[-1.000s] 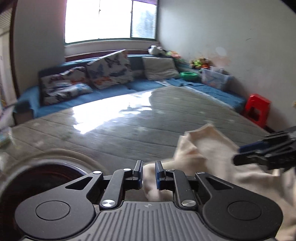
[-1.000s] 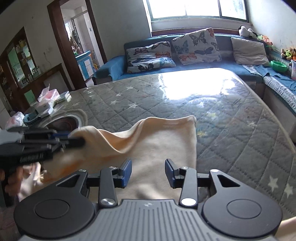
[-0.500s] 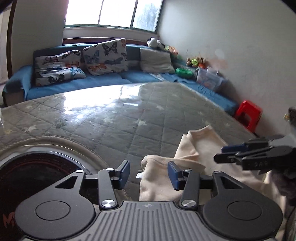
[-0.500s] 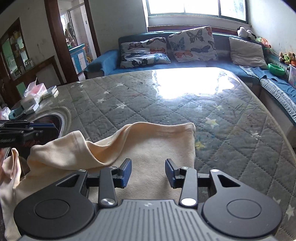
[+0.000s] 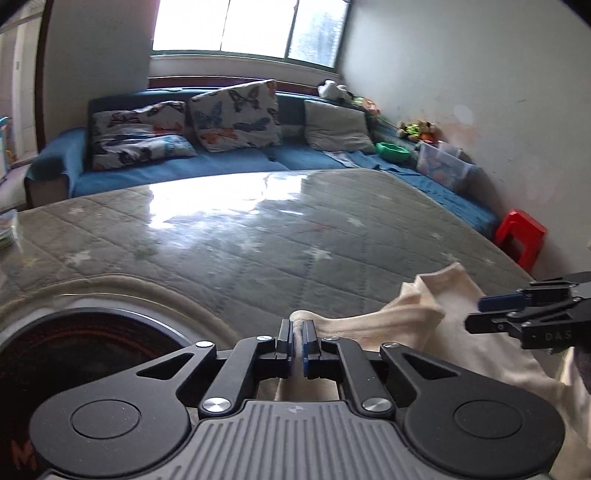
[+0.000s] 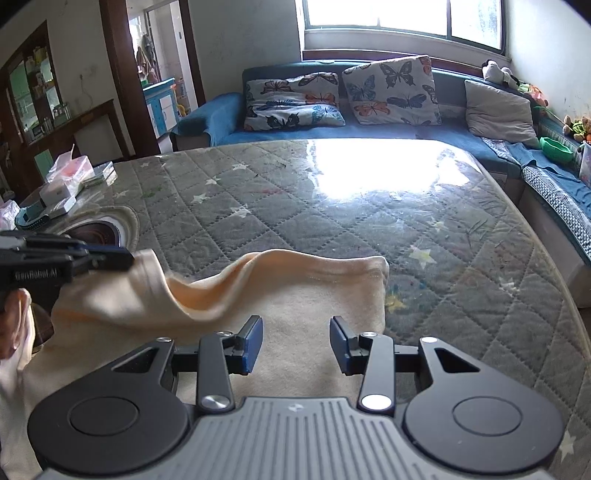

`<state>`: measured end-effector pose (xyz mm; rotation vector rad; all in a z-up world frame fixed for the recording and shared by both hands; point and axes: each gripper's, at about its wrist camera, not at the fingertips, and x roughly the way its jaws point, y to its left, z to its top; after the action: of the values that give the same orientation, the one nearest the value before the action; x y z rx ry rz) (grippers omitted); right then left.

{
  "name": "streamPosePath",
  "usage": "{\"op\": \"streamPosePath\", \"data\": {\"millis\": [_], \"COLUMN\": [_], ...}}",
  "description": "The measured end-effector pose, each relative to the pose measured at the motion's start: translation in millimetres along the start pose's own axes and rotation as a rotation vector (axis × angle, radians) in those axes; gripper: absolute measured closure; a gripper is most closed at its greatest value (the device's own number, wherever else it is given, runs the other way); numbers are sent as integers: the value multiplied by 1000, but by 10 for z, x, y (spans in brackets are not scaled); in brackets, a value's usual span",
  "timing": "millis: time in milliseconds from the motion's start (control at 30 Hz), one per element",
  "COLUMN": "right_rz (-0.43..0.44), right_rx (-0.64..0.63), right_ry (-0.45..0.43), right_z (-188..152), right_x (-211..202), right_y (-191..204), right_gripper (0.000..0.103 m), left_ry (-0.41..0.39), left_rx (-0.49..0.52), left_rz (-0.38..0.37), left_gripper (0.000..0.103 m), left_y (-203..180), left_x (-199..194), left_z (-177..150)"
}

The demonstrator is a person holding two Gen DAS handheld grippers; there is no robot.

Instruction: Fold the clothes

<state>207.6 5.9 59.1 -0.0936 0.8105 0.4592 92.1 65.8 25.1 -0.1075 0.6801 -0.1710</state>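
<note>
A grey quilted mattress (image 6: 369,236) printed with pale stars fills most of both views, its far end glaring under light from the window (image 6: 402,14). Behind it runs a blue sofa (image 6: 373,129) with two butterfly-print cushions (image 6: 391,90) and a plain grey cushion (image 6: 498,109); a green bowl (image 6: 556,147) sits further along the seat. The cream garment (image 6: 303,314) lies at the near edge of the mattress, one flat layer spread under the right gripper and an upper edge lifted into a soft ridge that rises toward the left. The left gripper (image 5: 296,341) is clenched on a fold of that cloth, fabric pinched between its blue pads; in the right wrist view its black body shows at the left edge carrying white lettering that seems to read "GenRobot.AI" (image 6: 35,275), with part of the person's hand (image 6: 13,321) below it. The right gripper (image 6: 295,343) hangs over the flat part of the garment with its jaws parted and nothing between them; in the left wrist view its side bears the letters "DAS" (image 5: 557,336), cut off by the frame. A red plastic stool (image 5: 519,242) stands by the wall, and a dark round opening (image 5: 74,354) in the mattress cover sits at the near left, with blurred red marks at its lower corner that cannot be read. Small boxes and packets (image 6: 62,184) crowd the mattress's left corner, their print too small to make out.
</note>
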Motion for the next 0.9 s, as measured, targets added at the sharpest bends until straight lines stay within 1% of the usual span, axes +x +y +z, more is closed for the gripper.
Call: {"op": "streamPosePath", "data": {"millis": [133, 233, 300, 367, 433, 467, 500, 533, 567, 600, 667, 767, 867, 900], "right_rz": [-6, -18, -20, -25, -31, -34, -35, -36, -41, -43, -48, -66, -81, -85], "right_rx": [-9, -33, -42, -52, -55, -56, -54, -53, -59, -63, -69, -73, -87, -96], "right_ry": [13, 17, 19, 19, 16, 15, 15, 16, 16, 14, 11, 11, 15, 17], "right_z": [36, 70, 109, 158, 199, 219, 241, 251, 277, 295, 327, 402, 447, 452], "right_x": [87, 173, 217, 280, 332, 357, 380, 391, 423, 451, 496, 563, 585, 577], "right_y": [-3, 19, 38, 53, 62, 66, 68, 70, 76, 75, 74, 92, 119, 136], "right_gripper": [62, 60, 58, 55, 53, 53, 53, 53, 52, 50, 49, 49, 49, 49], "left_ry": [-18, -14, -2, 17, 23, 19, 16, 7, 4, 4, 11, 43, 55, 59], "left_rx": [3, -1, -13, -43, -72, -71, -68, -52, -30, -6, 38, 37, 48, 52], "left_rz": [138, 197, 220, 222, 198, 189, 179, 165, 151, 145, 154, 147, 157, 160], "left_gripper": [98, 98, 98, 97, 96, 95, 89, 76, 67, 53, 51, 51, 44, 40], "left_y": [120, 249, 334, 406, 432, 407, 380, 318, 264, 211, 118, 79, 71, 68], "left_x": [20, 51, 79, 96, 67, 37, 8, -8, -12, 6, 55, 156, 167, 169], "left_z": [13, 24, 38, 54, 78, 89, 100, 111, 119, 126, 128, 128, 110, 104]}}
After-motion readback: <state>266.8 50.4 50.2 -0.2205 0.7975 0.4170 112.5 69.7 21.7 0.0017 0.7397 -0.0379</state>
